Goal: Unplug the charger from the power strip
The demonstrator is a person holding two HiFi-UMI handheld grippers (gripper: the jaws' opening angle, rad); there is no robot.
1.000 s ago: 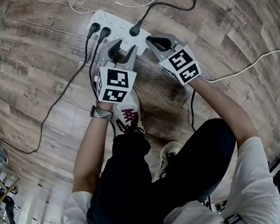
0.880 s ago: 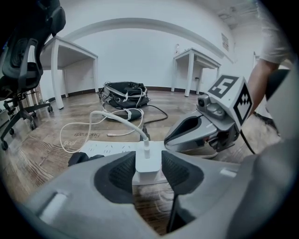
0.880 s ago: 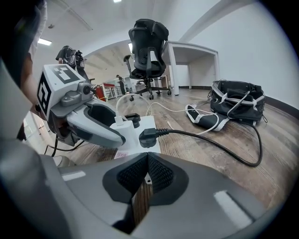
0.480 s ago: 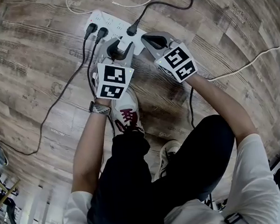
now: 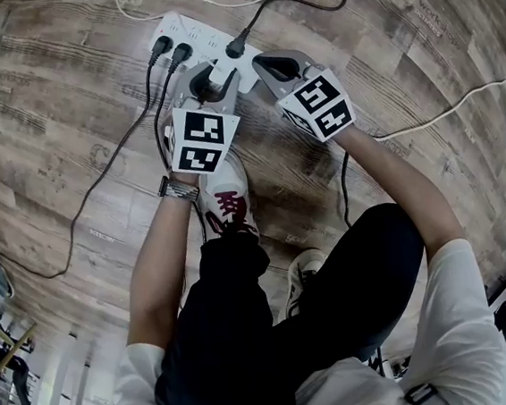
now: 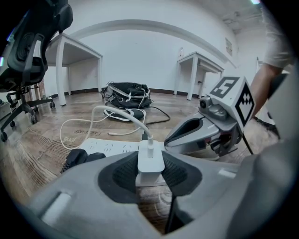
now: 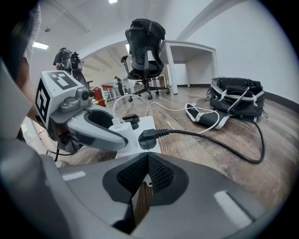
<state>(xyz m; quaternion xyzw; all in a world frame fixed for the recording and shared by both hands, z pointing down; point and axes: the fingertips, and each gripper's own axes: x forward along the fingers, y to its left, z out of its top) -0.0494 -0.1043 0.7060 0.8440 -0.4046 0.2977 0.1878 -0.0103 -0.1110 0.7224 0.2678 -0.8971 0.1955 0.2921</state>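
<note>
A white power strip (image 5: pixel 183 34) lies on the wooden floor with three black plugs (image 5: pixel 162 47) in it. The white charger (image 6: pixel 150 158) stands upright in the strip, its white cable rising from its top. My left gripper (image 5: pixel 208 78) is shut on it, a dark pad pressed against each side. My right gripper (image 5: pixel 263 63) is shut and empty, its tip down at the strip's near end beside a black plug (image 7: pixel 147 138). The right gripper view shows the left gripper (image 7: pixel 100 128) around the charger (image 7: pixel 117 125).
Black and white cables trail over the floor (image 5: pixel 74 126) from the strip. A black bag (image 6: pixel 128 91) and a slipper lie beyond it. An office chair (image 7: pixel 145 42) and white desks stand further back. The person's shoe (image 5: pixel 225 195) is just behind the left gripper.
The left gripper's jaws have narrowed onto the charger. Both hands have stayed where they were.
</note>
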